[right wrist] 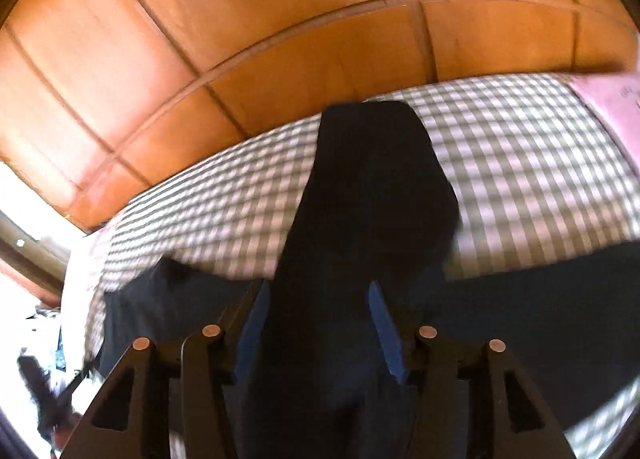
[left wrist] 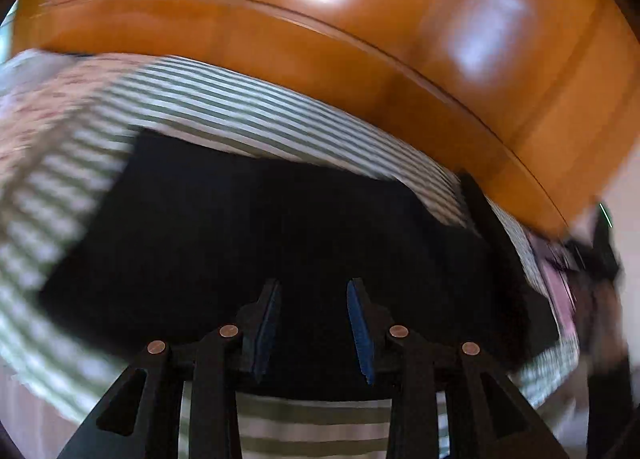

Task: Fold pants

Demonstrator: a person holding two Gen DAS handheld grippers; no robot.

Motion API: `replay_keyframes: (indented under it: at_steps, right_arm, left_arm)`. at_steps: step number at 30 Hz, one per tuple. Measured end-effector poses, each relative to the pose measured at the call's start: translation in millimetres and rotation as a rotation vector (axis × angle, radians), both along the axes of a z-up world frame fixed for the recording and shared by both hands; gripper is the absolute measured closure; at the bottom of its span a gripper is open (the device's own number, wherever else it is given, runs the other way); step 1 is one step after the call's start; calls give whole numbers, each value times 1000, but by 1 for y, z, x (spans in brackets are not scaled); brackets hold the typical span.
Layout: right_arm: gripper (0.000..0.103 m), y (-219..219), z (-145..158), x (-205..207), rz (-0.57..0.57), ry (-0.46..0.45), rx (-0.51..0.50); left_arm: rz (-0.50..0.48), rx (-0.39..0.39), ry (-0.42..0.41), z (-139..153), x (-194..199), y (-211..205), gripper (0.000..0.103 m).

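Black angular frames are seen on the left gripper (left wrist: 314,329) and right gripper (right wrist: 316,329), fitted with copper-coloured screws (left wrist: 229,331) and ridged blue pads (left wrist: 360,333).

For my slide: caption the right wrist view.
Dark pants on a checked bedsheet, between open gripper jaws.

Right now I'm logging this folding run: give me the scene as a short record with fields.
surface: bed with green-and-white checked cover
garment: dark pants spread on the cover
backdrop: wooden panelling
left tool: open, nothing between its pads, above the pants
right tool: open, dark cloth lies between its pads
image quality: motion blur in both views
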State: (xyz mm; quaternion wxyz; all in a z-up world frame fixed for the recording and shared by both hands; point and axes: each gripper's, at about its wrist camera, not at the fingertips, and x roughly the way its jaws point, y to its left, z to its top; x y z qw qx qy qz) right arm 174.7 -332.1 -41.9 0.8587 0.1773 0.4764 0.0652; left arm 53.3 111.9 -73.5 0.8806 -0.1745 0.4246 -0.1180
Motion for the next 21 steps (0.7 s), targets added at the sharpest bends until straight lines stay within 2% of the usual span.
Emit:
replay_keyframes:
  at_steps: [2,6,9,12,14,15,16,18,21]
  right_arm:
    - [50,12,-5,39,0,28,-12]
    - [50,35,-17,119,-20,76,-144]
    - [50,47,-34,163,-24,132,-233]
    - [50,57,-57,187,-35,206,-355]
    - [63,56,-73,193,-38,256,-404]
    - [83,54,-76,191,-41,257,-436]
    - [96,51,-73,187,-43,241,-435]
    - [97,38,-61,175,-46,202,-347]
    - [97,7,-16,138,-62,74,-233]
  left_arm:
    - [-71,-3,15,-7,6,-25,70]
    - [-171,-15,59,-20,14,-60,70]
    - [-200,-10,88,-31,19,-72,70]
    - [-205,-5,86,-35,21,-75,70]
    - [-204,-12,90,-35,22,-77,70]
    - [-204,-14,93,-35,24,-78,70]
    - [-205,-15,93,-34,24,-78,70]
    - [-204,-13,90,-34,22,-76,70]
    - [-206,8,83,-33,19,-76,70]
